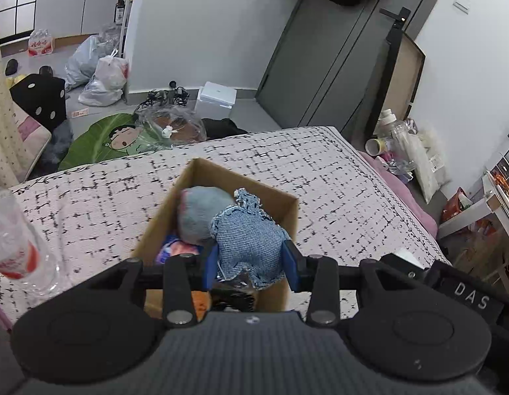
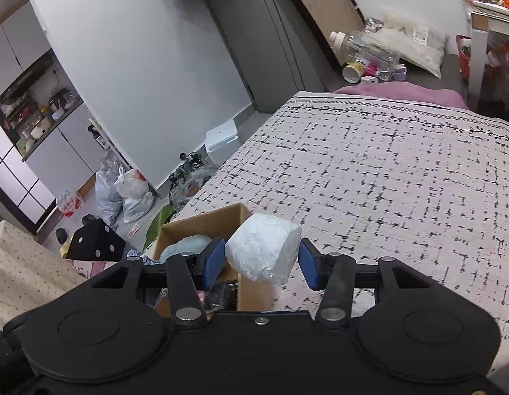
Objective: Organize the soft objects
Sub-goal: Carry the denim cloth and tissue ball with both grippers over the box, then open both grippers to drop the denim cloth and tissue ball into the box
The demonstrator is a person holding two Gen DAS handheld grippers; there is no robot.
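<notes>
The left gripper (image 1: 251, 265) is held level and low over the near end of one cardboard box (image 1: 289, 227), which stands on the bed (image 1: 336, 177) toward its near edge. Its blue pads are pressed against both sides of a denim pouch (image 1: 249, 240), so the jaws are clamped on it, partly apart. The pouch hangs over the box opening. Inside the box one grey-blue plush toy (image 1: 198, 214) lies against the left wall, touching the pouch, with other soft items beneath that cannot be told apart.

The right gripper (image 2: 262, 263) is held tilted above the right near corner of the same box (image 2: 205, 222). Its jaws are wide apart yet closed onto one white wrapped roll (image 2: 264, 251), gripped on both sides. The roll sits partly over the box's right wall and partly over the bed cover (image 2: 386, 181). One plastic bottle (image 1: 17, 247) lies on the bed near its left edge.
</notes>
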